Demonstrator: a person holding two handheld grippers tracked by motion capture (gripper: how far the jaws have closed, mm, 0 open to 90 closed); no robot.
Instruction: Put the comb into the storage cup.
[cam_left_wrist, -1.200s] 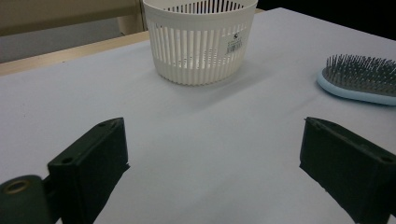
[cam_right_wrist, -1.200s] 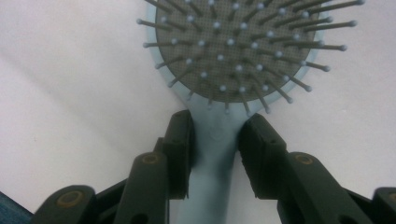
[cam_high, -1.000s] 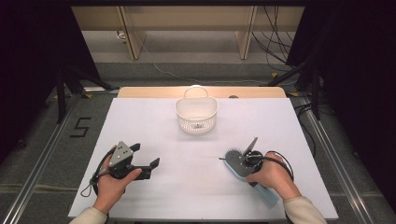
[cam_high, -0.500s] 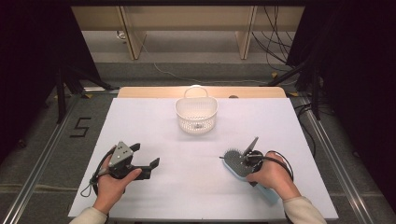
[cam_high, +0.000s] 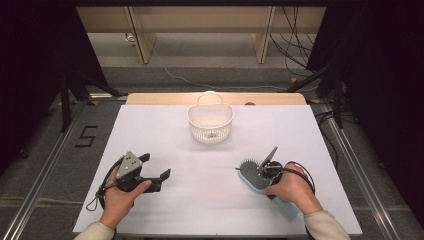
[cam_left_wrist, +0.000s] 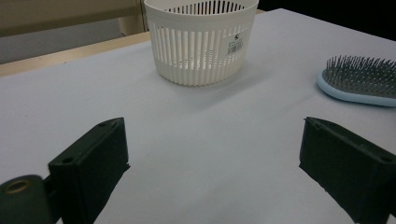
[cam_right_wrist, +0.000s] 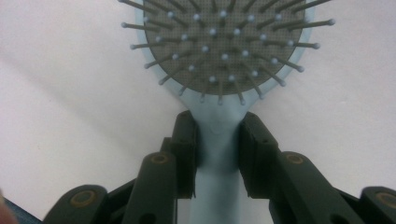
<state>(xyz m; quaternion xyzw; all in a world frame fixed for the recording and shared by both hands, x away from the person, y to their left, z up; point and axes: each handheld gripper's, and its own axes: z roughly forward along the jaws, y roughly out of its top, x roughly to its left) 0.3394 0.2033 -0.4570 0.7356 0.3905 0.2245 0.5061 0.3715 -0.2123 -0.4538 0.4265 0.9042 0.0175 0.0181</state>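
Note:
A light-blue hairbrush (cam_high: 251, 175) with grey bristles lies bristles-up on the white table (cam_high: 200, 165) at the front right. My right gripper (cam_high: 268, 172) is shut on it. In the right gripper view both pads (cam_right_wrist: 187, 142) press on the neck of the hairbrush (cam_right_wrist: 219, 42), just below the bristle pad. My left gripper (cam_high: 157, 166) rests at the front left, open, with nothing between its jaws. From the left gripper (cam_left_wrist: 215, 163) view I see the basket (cam_left_wrist: 201, 42) ahead and the hairbrush head (cam_left_wrist: 359, 79) off to the right.
A white slotted basket (cam_high: 210, 122) with a handle stands at the middle back of the table, some way beyond both grippers. A wooden strip (cam_high: 150, 98) edges the far side. Cables (cam_high: 300, 50) and dark stands lie on the floor beyond.

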